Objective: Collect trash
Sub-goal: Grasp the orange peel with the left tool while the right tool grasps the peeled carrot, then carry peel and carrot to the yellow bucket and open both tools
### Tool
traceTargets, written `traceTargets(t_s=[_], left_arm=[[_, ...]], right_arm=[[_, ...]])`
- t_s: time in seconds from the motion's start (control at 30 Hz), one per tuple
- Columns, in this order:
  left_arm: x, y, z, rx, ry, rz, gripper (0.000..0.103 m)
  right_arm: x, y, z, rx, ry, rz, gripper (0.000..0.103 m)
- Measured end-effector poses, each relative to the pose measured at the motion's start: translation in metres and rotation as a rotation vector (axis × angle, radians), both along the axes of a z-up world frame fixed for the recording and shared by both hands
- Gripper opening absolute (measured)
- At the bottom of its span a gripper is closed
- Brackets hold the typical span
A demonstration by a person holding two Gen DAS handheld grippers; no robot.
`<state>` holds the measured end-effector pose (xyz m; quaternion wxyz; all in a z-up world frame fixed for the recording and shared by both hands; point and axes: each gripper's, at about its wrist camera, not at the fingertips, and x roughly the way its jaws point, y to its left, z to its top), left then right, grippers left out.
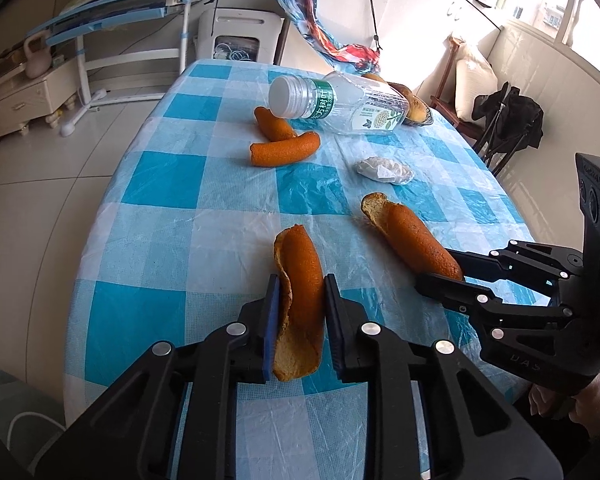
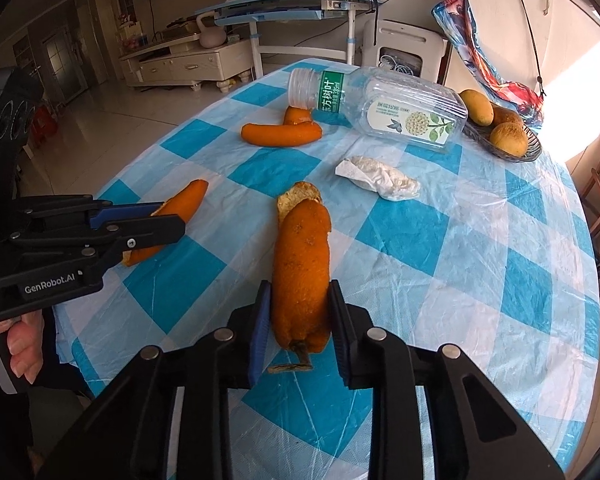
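Note:
Two curled orange peels lie near the front of the blue-checked table (image 1: 204, 184). In the left wrist view my left gripper (image 1: 302, 280) is shut on the nearer orange peel (image 1: 296, 256), with both pads against its sides. My right gripper (image 1: 440, 270) comes in from the right and pinches the end of the second orange peel (image 1: 408, 232). The right wrist view shows that second peel (image 2: 300, 240) squeezed between the right gripper's (image 2: 300, 286) pads, and the left gripper (image 2: 172, 216) clamped on the first peel (image 2: 188, 200).
Farther back lie two more orange peels (image 1: 284, 140), an empty plastic bottle (image 1: 340, 104) on its side and a crumpled tissue (image 1: 384, 170). A fruit basket (image 2: 500, 148) stands at the far right edge. A hand (image 2: 24, 344) holds the left gripper's handle.

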<state>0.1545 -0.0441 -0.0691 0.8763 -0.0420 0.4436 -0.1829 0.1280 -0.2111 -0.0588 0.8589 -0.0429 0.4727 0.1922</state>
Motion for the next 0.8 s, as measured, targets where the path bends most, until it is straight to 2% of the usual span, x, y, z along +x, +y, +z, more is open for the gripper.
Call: traceTargets(t_s=[0.8], left_arm=[[-0.048,0.021,0.027,-0.045,-0.083,-0.002,0.021]], right_arm=[[-0.051,-0.008,0.036,0.095,-0.079,-0.028,0.026]])
